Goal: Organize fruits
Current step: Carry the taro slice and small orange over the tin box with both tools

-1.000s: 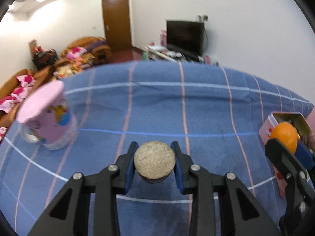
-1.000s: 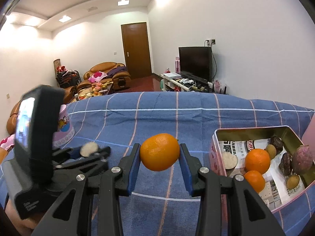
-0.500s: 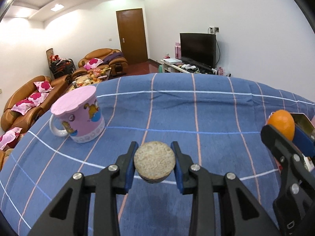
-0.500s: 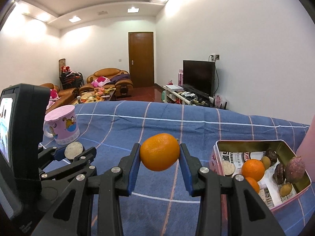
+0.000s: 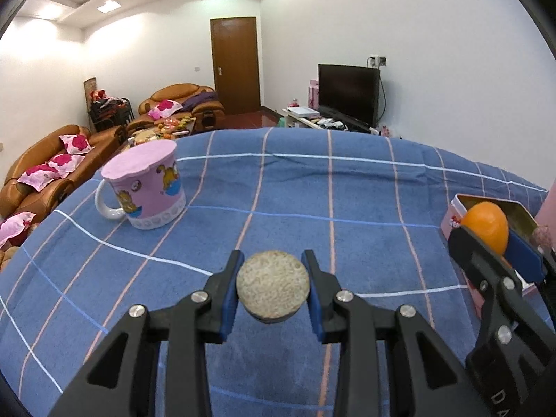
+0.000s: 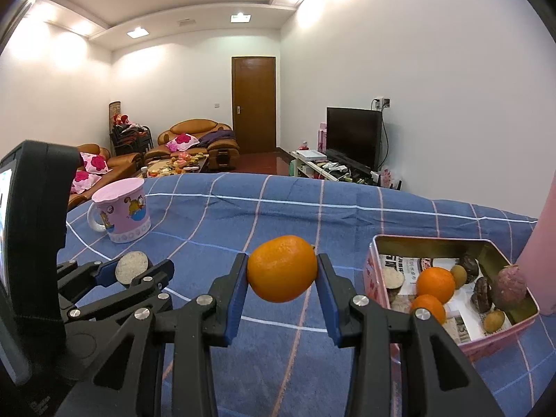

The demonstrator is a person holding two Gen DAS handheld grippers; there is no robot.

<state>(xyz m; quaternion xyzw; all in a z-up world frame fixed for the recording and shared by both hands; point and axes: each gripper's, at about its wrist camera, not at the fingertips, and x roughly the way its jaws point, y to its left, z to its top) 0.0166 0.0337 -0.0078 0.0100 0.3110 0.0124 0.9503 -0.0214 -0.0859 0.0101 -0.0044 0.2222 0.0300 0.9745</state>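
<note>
My left gripper (image 5: pixel 272 290) is shut on a round beige rough-skinned fruit (image 5: pixel 272 286), held above the blue checked cloth; it also shows in the right wrist view (image 6: pixel 131 267). My right gripper (image 6: pixel 282 279) is shut on an orange (image 6: pixel 282 274), held above the cloth left of the pink tin (image 6: pixel 373 267). The tin holds two oranges (image 6: pixel 435 284), a beige fruit, several small dark and green fruits and a purple-brown one (image 6: pixel 510 287). In the left wrist view the orange (image 5: pixel 484 224) and tin (image 5: pixel 453 213) sit at the right edge.
A pink cartoon mug (image 5: pixel 146 187) with a pink lid stands at the table's far left; it also shows in the right wrist view (image 6: pixel 121 210). A pink object (image 6: pixel 545 243) stands right of the tin. Sofas, a TV and a door lie beyond the table.
Both grippers have lifted and tilted up, keeping their fruits. The mug and tin now sit lower and nearer in view; more of the room shows.
</note>
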